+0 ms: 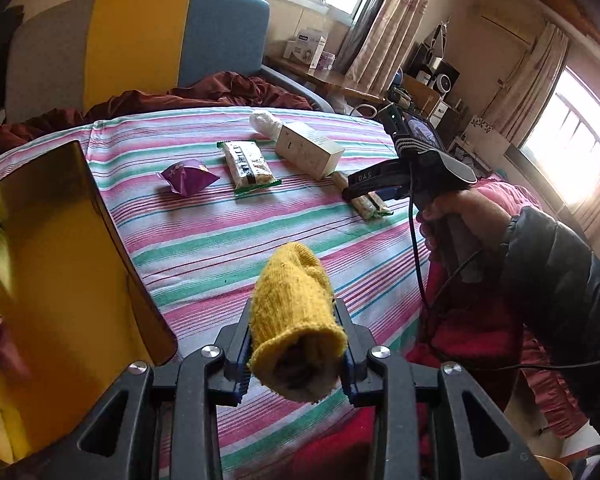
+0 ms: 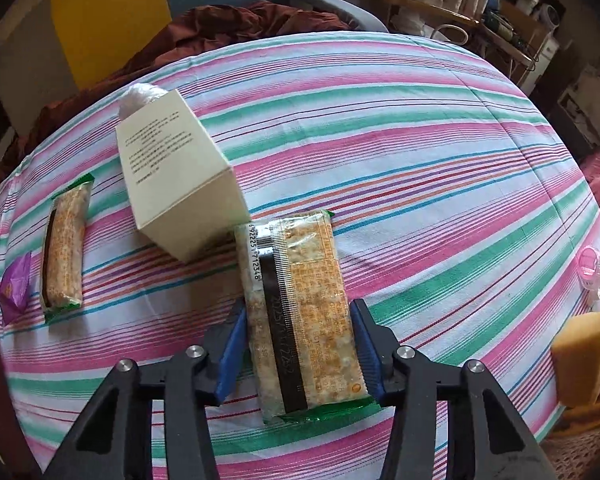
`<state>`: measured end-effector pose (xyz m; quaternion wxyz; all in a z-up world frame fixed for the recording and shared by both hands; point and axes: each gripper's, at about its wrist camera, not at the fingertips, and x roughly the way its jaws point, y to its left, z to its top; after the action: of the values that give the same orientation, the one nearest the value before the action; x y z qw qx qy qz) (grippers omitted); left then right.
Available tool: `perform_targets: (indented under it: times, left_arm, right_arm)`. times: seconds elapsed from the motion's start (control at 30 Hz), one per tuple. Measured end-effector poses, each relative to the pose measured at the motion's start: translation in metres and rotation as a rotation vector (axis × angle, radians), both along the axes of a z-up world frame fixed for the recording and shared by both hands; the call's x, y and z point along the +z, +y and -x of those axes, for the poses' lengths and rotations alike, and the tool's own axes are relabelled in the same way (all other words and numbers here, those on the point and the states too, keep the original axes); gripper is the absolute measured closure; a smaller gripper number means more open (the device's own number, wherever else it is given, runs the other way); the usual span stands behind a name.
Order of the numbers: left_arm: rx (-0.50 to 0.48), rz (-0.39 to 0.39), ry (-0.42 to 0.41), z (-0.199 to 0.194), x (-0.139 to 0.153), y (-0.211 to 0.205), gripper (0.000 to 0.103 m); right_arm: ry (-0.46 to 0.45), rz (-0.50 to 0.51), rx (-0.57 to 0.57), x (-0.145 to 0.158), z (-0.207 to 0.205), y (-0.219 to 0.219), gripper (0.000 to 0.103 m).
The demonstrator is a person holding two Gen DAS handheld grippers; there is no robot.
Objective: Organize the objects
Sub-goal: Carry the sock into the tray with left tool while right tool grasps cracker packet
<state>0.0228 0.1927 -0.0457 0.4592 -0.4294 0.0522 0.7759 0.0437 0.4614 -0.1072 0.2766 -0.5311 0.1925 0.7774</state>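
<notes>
Right now my right gripper (image 2: 298, 344) has its blue pads against both long edges of a snack pack (image 2: 300, 316) lying flat on the striped sheet (image 2: 440, 184), its far corner touching a cream box (image 2: 176, 176). My left gripper (image 1: 298, 344) is clamped on a yellow sock (image 1: 296, 316), near the yellow bin (image 1: 60, 240) at left. Crinkly wrap could slide free on lifting, or the pack could drag the box along.
</notes>
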Motion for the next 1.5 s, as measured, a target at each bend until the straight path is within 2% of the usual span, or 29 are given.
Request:
perform_targets:
  times: [0.07,0.17,0.4,0.5,0.63,0.73,0.83,0.9,1.03,1.2,1.3,1.4,1.5]
  left_arm:
    - [0.015,-0.01,0.001,0.002,0.003,-0.008,0.069]
    - [0.057,-0.033,-0.003,0.007,0.01,-0.024,0.069]
    - [0.214,-0.088,-0.007,0.038,0.028,-0.078,0.069]
    - [0.328,-0.076,-0.006,0.068,0.03,-0.109,0.069]
    - [0.47,-0.069,-0.056,0.118,0.026,-0.145,0.069]
    - [0.525,-0.039,-0.075,0.156,0.021,-0.158,0.069]
    - [0.541,0.02,-0.103,0.191,0.007,-0.155,0.069]
    - [0.526,0.055,-0.115,0.207,-0.003,-0.147,0.069]
    - [0.52,0.141,-0.115,0.234,-0.024,-0.127,0.068]
    - [0.571,0.279,-0.128,0.265,-0.05,-0.12,0.056]
    - [0.553,0.276,-0.081,0.261,-0.045,-0.119,0.055]
    - [0.578,0.253,-0.09,0.251,-0.038,-0.128,0.055]
    - [0.617,0.226,-0.051,0.234,-0.024,-0.139,0.055]
  right_arm:
    - [0.008,0.027,0.065,0.001,0.004,-0.011,0.053]
    - [-0.018,0.002,0.137,0.0,0.013,-0.025,0.053]
    - [-0.018,0.0,0.151,0.001,0.01,-0.023,0.053]
    - [-0.02,-0.006,0.154,0.003,0.01,-0.023,0.053]
    - [-0.028,-0.023,0.167,0.006,0.006,-0.026,0.053]
    - [-0.031,-0.03,0.175,0.007,0.006,-0.027,0.053]
    - [-0.032,-0.032,0.179,0.008,0.007,-0.022,0.053]
    - [-0.033,-0.037,0.183,0.009,0.002,-0.037,0.053]
    - [-0.033,-0.041,0.188,0.011,-0.002,-0.041,0.053]
    - [-0.032,-0.043,0.194,0.013,-0.007,-0.042,0.053]
    - [-0.032,-0.045,0.198,0.013,-0.007,-0.042,0.052]
    - [-0.032,-0.048,0.203,0.013,-0.005,-0.041,0.052]
    - [-0.033,-0.052,0.204,0.015,-0.009,-0.041,0.053]
